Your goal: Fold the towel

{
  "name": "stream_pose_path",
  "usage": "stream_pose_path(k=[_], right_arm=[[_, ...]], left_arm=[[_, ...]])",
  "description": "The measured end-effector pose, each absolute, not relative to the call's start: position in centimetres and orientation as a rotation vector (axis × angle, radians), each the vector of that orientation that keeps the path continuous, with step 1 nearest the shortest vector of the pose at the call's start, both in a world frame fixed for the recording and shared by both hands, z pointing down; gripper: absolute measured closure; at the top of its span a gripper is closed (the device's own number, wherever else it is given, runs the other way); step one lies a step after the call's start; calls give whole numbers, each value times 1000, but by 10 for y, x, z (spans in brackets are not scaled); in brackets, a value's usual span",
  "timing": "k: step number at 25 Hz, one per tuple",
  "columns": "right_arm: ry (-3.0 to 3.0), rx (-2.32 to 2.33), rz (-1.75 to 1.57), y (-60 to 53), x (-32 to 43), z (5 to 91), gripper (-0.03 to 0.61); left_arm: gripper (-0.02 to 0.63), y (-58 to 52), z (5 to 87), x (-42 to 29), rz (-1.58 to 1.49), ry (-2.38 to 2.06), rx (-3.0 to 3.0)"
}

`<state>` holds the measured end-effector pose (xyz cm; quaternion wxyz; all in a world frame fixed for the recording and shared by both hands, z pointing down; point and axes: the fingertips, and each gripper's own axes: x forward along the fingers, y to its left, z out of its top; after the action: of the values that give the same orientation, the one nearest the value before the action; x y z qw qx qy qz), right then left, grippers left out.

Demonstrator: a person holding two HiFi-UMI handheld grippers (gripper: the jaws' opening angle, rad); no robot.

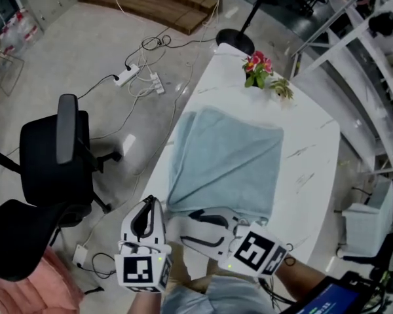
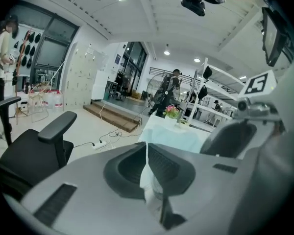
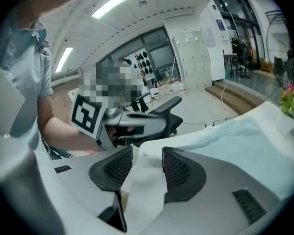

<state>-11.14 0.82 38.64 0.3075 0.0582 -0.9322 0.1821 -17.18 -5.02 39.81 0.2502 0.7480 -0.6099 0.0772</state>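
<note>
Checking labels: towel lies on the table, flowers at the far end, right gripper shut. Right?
No. The right gripper is open, jaws apart and gripping nothing; the right gripper view shows it. The towel on the table and flowers at the far end stand.

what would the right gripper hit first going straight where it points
Likely the bare white table just ahead of the right gripper's open jaws, beside the towel; depth is unclear.
</note>
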Motion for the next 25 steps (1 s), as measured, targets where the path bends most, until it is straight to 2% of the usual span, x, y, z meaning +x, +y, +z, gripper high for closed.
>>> stream_pose_path(k=[5, 8, 11, 13, 17, 21, 22, 24, 25], right_arm=[[-2528, 352, 240, -104, -60, 348, 385], [-2472, 422, 99, -174, -31, 351, 399], [-2426, 392, 3, -232, -23, 374, 400], [-2414, 317, -19, -256, -29, 396, 402], [-2426, 140, 97, -278, -46, 434, 403], [-2437, 46, 211, -289, -58, 457, 404], [-2435, 47, 200, -293, -60, 461, 426], [-2437, 66, 145, -298, -60, 463, 540], [-2444, 73, 127, -299, -60, 462, 546]], left_arm=[[476, -52, 429, -139, 282, -1567, 2013], [442, -50, 449, -128, 359, -1526, 1968], [446, -48, 469, -128, 408, -1513, 1899], [483, -46, 476, -128, 428, -1513, 1871], [550, -48, 479, -128, 474, -1541, 1849], [575, -52, 482, -126, 514, -1550, 1837], [578, -53, 483, -125, 515, -1552, 1832], [584, -52, 482, -125, 509, -1556, 1820], [584, -52, 481, -125, 505, -1559, 1816]])
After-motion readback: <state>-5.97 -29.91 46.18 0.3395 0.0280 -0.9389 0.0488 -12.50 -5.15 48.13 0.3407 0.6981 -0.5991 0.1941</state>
